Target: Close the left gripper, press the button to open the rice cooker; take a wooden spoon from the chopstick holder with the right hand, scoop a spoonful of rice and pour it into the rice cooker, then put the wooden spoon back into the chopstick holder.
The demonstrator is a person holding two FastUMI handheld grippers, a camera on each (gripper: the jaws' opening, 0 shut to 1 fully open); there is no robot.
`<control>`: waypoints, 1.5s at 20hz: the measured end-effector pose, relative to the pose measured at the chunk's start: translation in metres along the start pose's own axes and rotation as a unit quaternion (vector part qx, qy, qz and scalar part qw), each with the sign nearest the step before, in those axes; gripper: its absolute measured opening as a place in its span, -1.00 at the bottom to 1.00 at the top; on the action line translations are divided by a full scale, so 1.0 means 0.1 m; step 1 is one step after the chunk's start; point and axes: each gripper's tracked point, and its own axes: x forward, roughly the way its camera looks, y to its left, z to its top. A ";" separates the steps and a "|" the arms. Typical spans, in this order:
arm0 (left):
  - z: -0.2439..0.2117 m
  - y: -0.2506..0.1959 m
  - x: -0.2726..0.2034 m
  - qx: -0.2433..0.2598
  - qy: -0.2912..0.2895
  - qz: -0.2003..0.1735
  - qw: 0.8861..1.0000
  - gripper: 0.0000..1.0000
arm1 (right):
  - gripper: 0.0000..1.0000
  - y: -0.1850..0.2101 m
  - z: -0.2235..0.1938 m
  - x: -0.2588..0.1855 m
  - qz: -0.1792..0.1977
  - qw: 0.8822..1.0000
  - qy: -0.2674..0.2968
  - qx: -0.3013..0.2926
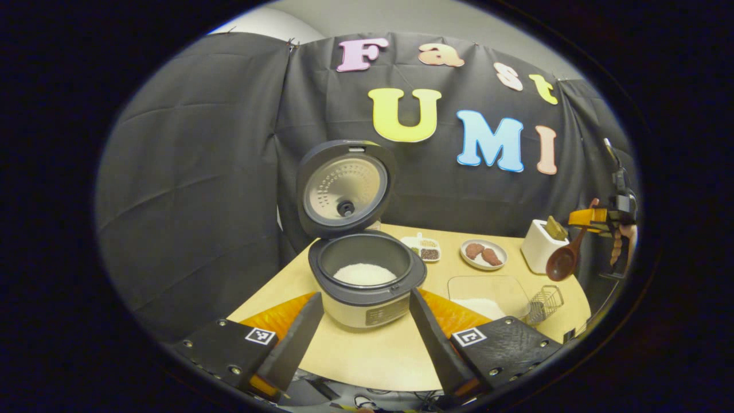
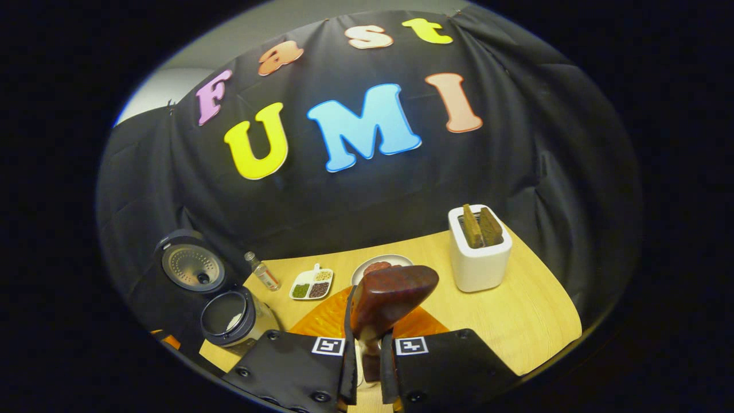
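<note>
The rice cooker (image 1: 367, 287) stands open in the middle of the left gripper view, its lid (image 1: 344, 192) upright and white rice in the pot. My left gripper (image 1: 364, 301) is open just in front of it, fingers wide apart with nothing between them. At the far right my right gripper (image 1: 602, 218) hangs above the table, holding the wooden spoon (image 1: 563, 261) bowl down; the bowl looks bare. In the right gripper view my right gripper (image 2: 370, 344) is shut on the spoon's handle, with the spoon (image 2: 393, 298) sticking up ahead. The open rice cooker (image 2: 229, 316) sits low on the left.
On the round wooden table (image 1: 378, 355) are a glass dish of rice (image 1: 487, 298), a wire basket (image 1: 545, 303), a white toaster with bread (image 1: 539, 245), a plate of meat (image 1: 483, 253) and a small divided dish (image 1: 424, 248). A small bottle (image 2: 264, 272) stands near the cooker.
</note>
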 end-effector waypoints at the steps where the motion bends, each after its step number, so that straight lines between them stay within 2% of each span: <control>1: -0.02 0.07 0.01 -0.002 -0.001 -0.001 1.000 0.92 | -0.65 0.13 -0.05 0.05 0.007 1.000 0.005 -0.016; 6: -0.15 0.31 0.00 -0.039 -0.002 -0.009 0.999 0.92 | -0.65 0.59 -0.43 0.41 0.026 0.994 0.028 -0.103; 7: -0.19 0.37 0.02 -0.042 0.000 -0.008 0.999 0.92 | -0.71 0.64 -0.53 0.49 0.028 0.993 0.033 -0.114; 8: -0.20 0.45 0.02 -0.047 0.002 -0.005 0.999 0.92 | -0.64 0.65 -0.62 0.58 0.025 0.991 0.041 -0.122; 13: -0.18 0.69 0.05 -0.063 -0.003 -0.003 0.998 0.84 | -0.65 0.59 -1.18 0.85 0.007 0.977 0.095 -0.190; 15: -0.20 0.73 0.08 -0.064 -0.002 -0.005 0.998 0.93 | -0.71 0.58 -1.43 0.89 -0.003 0.972 0.125 -0.201; 16: -0.20 0.75 0.09 -0.063 -0.002 -0.006 0.998 0.97 | -0.64 0.58 -1.53 0.92 -0.008 0.970 0.134 -0.202; 20: -0.24 0.81 0.14 -0.065 0.003 -0.010 0.998 0.92 | -0.64 0.77 -1.75 0.98 -0.006 0.973 0.156 -0.172; 25: -0.25 0.89 0.16 -0.060 0.006 -0.010 0.998 0.92 | -0.64 1.10 -1.96 1.03 0.015 0.977 0.192 -0.091; 26: -0.25 0.91 0.18 -0.060 0.005 -0.010 0.998 0.92 | -0.70 1.15 -1.98 1.04 0.018 0.977 0.201 -0.070; 28: -0.26 0.94 0.19 -0.060 0.006 -0.011 0.998 0.92 | -0.64 1.20 -1.98 1.04 0.019 0.976 0.212 -0.035; 29: -0.27 0.95 0.20 -0.061 0.007 -0.011 0.998 0.86 | -0.71 1.21 -1.97 1.02 0.018 0.976 0.217 -0.017; 30: -0.27 0.96 0.20 -0.061 0.008 -0.012 0.998 0.92 | -0.71 1.21 -1.95 1.01 0.019 0.975 0.219 0.002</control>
